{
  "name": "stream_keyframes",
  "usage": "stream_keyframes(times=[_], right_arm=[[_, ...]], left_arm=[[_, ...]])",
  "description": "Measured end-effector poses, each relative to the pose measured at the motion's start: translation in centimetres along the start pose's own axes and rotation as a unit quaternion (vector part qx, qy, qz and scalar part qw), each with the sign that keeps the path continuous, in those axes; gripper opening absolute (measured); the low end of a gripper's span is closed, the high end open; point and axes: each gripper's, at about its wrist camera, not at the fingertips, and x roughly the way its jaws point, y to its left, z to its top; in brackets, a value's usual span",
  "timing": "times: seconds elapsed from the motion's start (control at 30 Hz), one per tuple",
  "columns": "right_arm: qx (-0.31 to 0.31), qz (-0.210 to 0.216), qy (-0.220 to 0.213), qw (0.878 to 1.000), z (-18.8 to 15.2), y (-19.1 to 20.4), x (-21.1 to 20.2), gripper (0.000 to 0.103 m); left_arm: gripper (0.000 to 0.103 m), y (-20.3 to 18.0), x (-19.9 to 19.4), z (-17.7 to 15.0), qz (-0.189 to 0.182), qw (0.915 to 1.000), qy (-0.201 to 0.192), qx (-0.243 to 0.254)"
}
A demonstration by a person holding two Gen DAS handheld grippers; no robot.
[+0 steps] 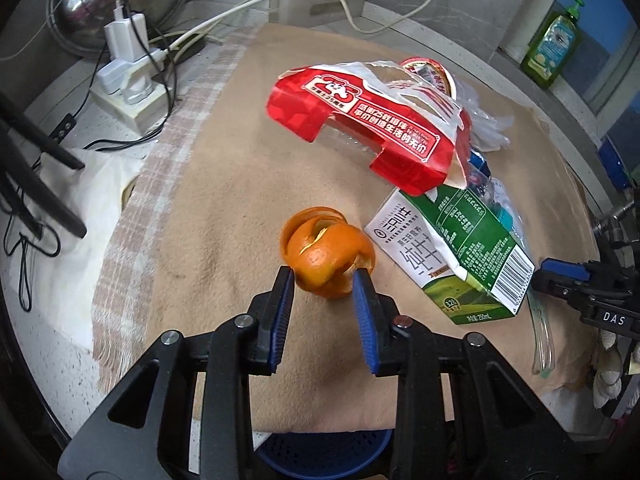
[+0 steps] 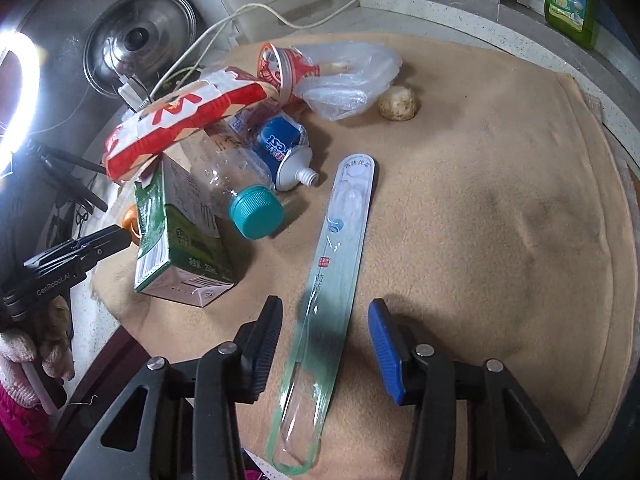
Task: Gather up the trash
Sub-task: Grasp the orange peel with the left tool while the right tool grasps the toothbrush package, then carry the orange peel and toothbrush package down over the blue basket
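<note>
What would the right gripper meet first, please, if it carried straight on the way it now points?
Probably the toothbrush pack, lying lengthwise between the right gripper's open fingers; depth is unclear, so it may meet the cloth beneath.

Speckled worktop (image 1: 60, 312) under a tan cloth (image 1: 224, 184); steel lid (image 2: 140, 40) and power strip (image 1: 132, 96) at its far-left corner; ring light (image 2: 16, 92) glowing left.

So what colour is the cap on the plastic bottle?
Teal green; the bottle cap shows best in the right wrist view.

"DAS" on right gripper (image 1: 560, 276); "GenRoboAI" on left gripper (image 2: 120, 236).
</note>
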Motion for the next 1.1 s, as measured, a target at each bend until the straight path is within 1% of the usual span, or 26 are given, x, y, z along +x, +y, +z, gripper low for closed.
stream_keyframes(times=[0.13, 0.3, 0.4, 0.53, 0.57, 0.63, 0.67, 0.8, 0.93, 1.1], right_arm=[[0.005, -0.006, 0.007, 1.0, 0.1, 0.2, 0.6, 0.046], [-0.001, -0.027, 0.008, 1.0, 0.6, 0.9, 1.1, 0.044], [-0.009, -0.046, 0.013, 0.999, 0.9, 1.5, 1.6, 0.043], [-0.033, -0.075, 0.017, 0.996, 1.0, 2.7, 2.2, 0.043], [-0.036, -0.079, 0.017, 0.996, 1.0, 2.9, 2.2, 0.042], [-0.042, -0.09, 0.018, 0.995, 1.2, 3.1, 2.3, 0.035], [-0.042, -0.092, 0.018, 0.995, 1.2, 3.0, 2.3, 0.032], [-0.028, -0.079, 0.014, 0.996, 1.2, 2.3, 2.0, 0.031], [-0.012, -0.064, 0.007, 0.998, 1.1, 1.6, 1.5, 0.031], [0.003, -0.056, -0.008, 0.998, 0.8, 0.7, 0.8, 0.031]], left_arm=[[0.03, 0.1, 0.6, 0.4, 0.003, 1.0, 0.004, 0.007], [0.03, 0.5, 1.3, 0.9, 0.003, 0.9998, 0.01, 0.015], [0.03, 0.7, 1.5, 1.2, -0.004, 0.9999, 0.008, 0.014], [0.029, 0.7, 1.7, 1.6, -0.002, 0.9997, 0.005, 0.025], [0.028, 0.7, 1.7, 1.6, -0.002, 0.9997, 0.004, 0.026], [0.025, 0.8, 1.7, 1.6, -0.004, 0.9998, 0.002, 0.022], [0.025, 0.8, 1.6, 1.5, -0.005, 0.9998, 0.0, 0.02], [0.019, 0.9, 1.3, 1.3, -0.004, 0.9999, -0.006, 0.014], [0.018, 0.8, 0.9, 1.1, -0.003, 0.9999, -0.012, 0.012], [0.018, 0.5, 0.1, 0.7, 0.004, 0.9997, -0.021, 0.014]])
